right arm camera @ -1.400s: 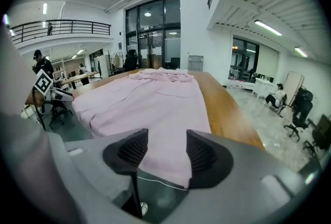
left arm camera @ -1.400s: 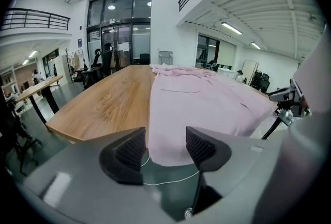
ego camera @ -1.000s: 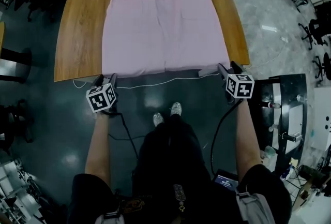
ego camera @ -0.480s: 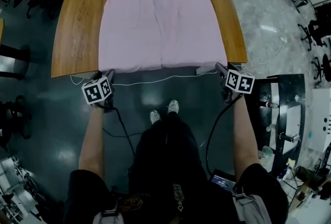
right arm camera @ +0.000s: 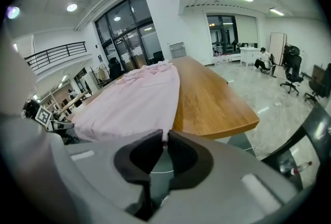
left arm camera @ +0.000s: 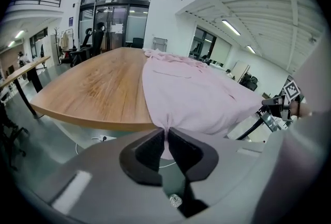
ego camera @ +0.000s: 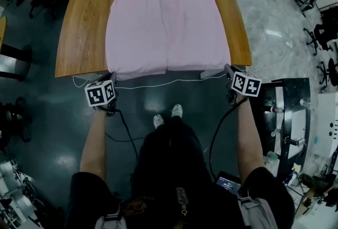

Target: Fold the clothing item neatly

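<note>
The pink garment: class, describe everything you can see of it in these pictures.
The pink garment is soft, thin-looking cloth, spread flat and lengthwise on the wooden table, its far end folded over in a rumpled band. Its near hem hangs just over the table edge. The left gripper and right gripper have just been closing their jaws, and each now pinches one near corner of the hem.

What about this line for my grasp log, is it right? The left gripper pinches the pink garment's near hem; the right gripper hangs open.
No: the right gripper is not open; the right gripper view shows its jaws, just closed, pinching the hem of the pink garment too. The left gripper, also just closed, does pinch it.
</note>
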The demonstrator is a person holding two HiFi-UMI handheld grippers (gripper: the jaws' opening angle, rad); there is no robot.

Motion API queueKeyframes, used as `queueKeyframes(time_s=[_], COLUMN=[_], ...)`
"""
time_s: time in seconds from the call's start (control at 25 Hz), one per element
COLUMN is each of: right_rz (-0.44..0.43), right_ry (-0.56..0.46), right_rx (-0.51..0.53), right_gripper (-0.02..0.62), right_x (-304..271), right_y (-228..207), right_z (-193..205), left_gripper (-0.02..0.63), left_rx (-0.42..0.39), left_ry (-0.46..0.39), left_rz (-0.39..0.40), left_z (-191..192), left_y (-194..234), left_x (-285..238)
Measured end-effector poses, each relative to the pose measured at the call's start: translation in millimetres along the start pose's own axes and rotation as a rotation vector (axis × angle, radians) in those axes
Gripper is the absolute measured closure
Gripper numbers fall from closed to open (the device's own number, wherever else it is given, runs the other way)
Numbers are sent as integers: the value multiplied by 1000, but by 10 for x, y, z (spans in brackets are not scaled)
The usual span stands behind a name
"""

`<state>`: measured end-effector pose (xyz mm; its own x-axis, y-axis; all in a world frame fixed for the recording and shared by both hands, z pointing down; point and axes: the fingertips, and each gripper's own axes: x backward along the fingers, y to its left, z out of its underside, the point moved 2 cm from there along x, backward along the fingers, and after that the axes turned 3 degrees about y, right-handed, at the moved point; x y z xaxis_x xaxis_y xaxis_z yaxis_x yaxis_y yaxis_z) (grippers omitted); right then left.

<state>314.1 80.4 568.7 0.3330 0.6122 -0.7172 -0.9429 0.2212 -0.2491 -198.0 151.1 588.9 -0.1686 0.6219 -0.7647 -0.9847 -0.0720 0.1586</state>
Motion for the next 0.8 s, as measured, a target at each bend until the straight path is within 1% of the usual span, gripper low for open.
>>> queueKeyframes(time_s=[0.2,0.44,0.6,0.8], right_rz=[-18,-58,-73,-91], right_ry=[-52,-125,-178,-218], right_rx=[38,78,101,130], right_gripper=[566,568,568,566], right_x=[204,477,539,550], right_y=[94,351,454,473], right_z=[-228,-600,-938,-1294], left_gripper=[577,578,578,578], left_rx=[-51,-96,-106,-98], left_ry=[-65,-146,-181,-187], left_rz=[49,88,79,58], left_z=[-200,-596,-877,-1163], left_y=[-119,-291,-288,-279], left_x=[317,678,797,806])
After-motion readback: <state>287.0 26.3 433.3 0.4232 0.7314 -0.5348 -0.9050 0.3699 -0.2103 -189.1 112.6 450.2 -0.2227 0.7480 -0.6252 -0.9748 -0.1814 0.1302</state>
